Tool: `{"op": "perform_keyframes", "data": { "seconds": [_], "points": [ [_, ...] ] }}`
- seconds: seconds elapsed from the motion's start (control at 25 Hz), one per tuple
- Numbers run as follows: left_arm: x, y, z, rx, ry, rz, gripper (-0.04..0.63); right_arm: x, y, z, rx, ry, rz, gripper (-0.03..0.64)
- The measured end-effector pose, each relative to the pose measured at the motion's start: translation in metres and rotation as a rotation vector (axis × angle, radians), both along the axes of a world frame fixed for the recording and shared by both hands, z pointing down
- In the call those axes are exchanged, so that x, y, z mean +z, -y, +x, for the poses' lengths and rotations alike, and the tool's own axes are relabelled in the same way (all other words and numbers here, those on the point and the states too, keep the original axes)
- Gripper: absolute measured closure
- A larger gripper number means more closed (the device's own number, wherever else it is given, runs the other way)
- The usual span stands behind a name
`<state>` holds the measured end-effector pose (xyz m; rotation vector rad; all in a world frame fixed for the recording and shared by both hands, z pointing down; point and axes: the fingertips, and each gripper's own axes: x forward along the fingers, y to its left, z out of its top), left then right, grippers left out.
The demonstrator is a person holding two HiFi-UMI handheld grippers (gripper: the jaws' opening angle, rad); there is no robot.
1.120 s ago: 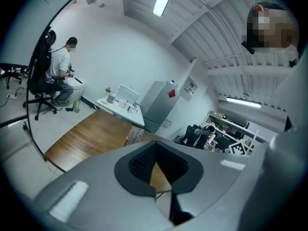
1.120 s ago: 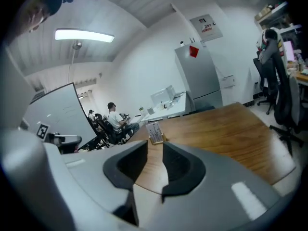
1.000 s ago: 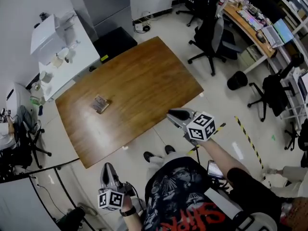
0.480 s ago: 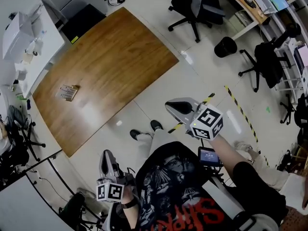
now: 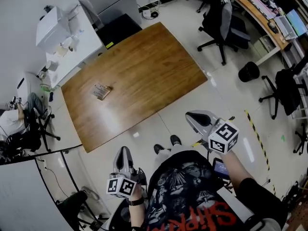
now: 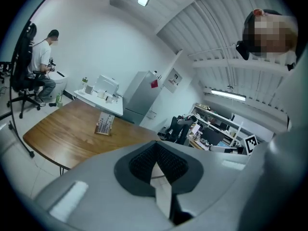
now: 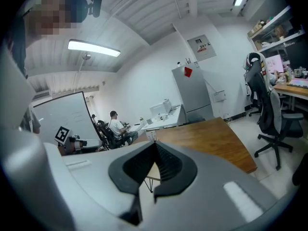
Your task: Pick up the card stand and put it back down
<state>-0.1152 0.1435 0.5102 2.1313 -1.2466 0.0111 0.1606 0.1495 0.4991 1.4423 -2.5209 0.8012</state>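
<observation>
The card stand (image 5: 101, 91) is a small rack with cards, standing on the left part of the brown wooden table (image 5: 144, 71). It also shows far off in the left gripper view, card stand (image 6: 105, 124), and in the right gripper view, card stand (image 7: 151, 135). My left gripper (image 5: 123, 151) is held low near my body, over the floor, well short of the table's near edge. My right gripper (image 5: 189, 115) hovers over the floor off the table's right corner. Both have their jaws shut with nothing between them, left gripper (image 6: 156, 159), right gripper (image 7: 155, 147).
A white side table (image 5: 72, 47) with a printer stands behind the wooden table. A person (image 5: 12, 121) sits at far left. Office chairs (image 5: 221, 23), a black bin (image 5: 249, 71) and a cluttered desk (image 5: 269, 18) fill the right. Black-yellow tape (image 5: 255, 131) marks the floor.
The head view has swung, so the table sits higher and more central than half a second ago. Both grippers stay near my body, away from the table and the stand.
</observation>
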Motion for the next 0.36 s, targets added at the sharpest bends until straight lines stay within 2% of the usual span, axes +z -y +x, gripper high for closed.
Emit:
{"op": "perform_keyframes", "data": {
  "seconds": [0.12, 0.36],
  "points": [
    [0.006, -0.001, -0.014, -0.012, -0.013, 0.010, 0.592, -0.006, 0.006, -0.018, -0.008, 0.016, 0.024, 0.617],
    [0.015, -0.010, -0.033, 0.011, -0.028, -0.058, 0.592, -0.013, 0.004, -0.049, 0.029, 0.040, 0.021, 0.617]
  ]
}}
